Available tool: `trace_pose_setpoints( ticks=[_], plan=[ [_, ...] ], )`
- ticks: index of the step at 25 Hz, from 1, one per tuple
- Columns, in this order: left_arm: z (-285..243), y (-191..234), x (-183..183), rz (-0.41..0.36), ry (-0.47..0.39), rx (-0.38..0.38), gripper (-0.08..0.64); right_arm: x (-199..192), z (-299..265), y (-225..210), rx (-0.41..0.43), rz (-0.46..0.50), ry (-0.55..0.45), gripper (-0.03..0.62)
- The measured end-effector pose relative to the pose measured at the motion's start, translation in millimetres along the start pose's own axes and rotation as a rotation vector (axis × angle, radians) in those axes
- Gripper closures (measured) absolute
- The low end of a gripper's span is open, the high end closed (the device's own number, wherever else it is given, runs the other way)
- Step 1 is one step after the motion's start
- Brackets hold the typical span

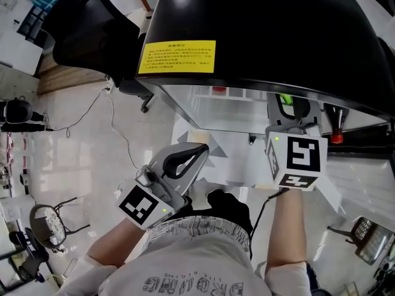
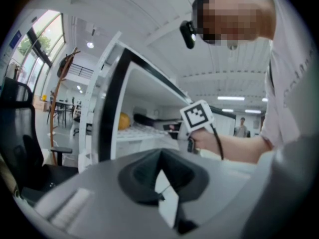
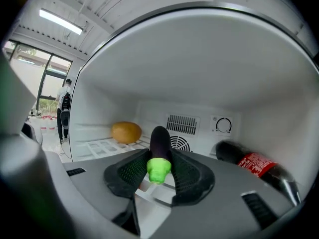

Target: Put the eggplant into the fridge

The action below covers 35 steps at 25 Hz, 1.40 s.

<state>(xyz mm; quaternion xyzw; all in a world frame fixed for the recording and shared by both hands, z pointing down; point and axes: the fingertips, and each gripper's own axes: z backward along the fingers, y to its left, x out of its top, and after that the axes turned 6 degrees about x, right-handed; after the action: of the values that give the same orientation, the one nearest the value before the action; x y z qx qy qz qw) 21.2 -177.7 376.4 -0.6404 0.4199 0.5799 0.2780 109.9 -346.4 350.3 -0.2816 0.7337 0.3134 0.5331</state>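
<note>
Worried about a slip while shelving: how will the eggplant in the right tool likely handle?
The eggplant looks smooth and glossy, so it may slip, though the right tool clamps it between textured pads. It sticks straight out unsupported, so probably stiff. Its rounded body could roll on the fridge shelf.
</note>
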Motion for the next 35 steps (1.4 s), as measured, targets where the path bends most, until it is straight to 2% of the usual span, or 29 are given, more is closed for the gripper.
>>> trace_pose_setpoints(
  ticks=[6, 12, 20, 25, 35],
  plan=[
    [1, 0, -1, 0.001, -0.005, 0.0, 0.552, -5, -7, 3, -0.007, 0.05, 0.062, 0.46],
    [2, 2, -3, 0.006, -0.01, 0.004, 0.551, -11, -12, 5, -0.001, 0.073, 0.141, 0.459],
    [2, -2, -6, 0.002, -0.014, -0.003, 0.552, -15, -15, 6, 0.004, 0.079, 0.195, 0.457],
    [4, -6, -7, -0.002, -0.005, -0.009, 0.552, -16, -16, 9, 0.017, 0.073, 0.218, 0.421],
    [8, -5, -6, -0.012, -0.003, -0.004, 0.552, -14, -14, 11, 0.023, 0.055, 0.197, 0.419]
  ],
)
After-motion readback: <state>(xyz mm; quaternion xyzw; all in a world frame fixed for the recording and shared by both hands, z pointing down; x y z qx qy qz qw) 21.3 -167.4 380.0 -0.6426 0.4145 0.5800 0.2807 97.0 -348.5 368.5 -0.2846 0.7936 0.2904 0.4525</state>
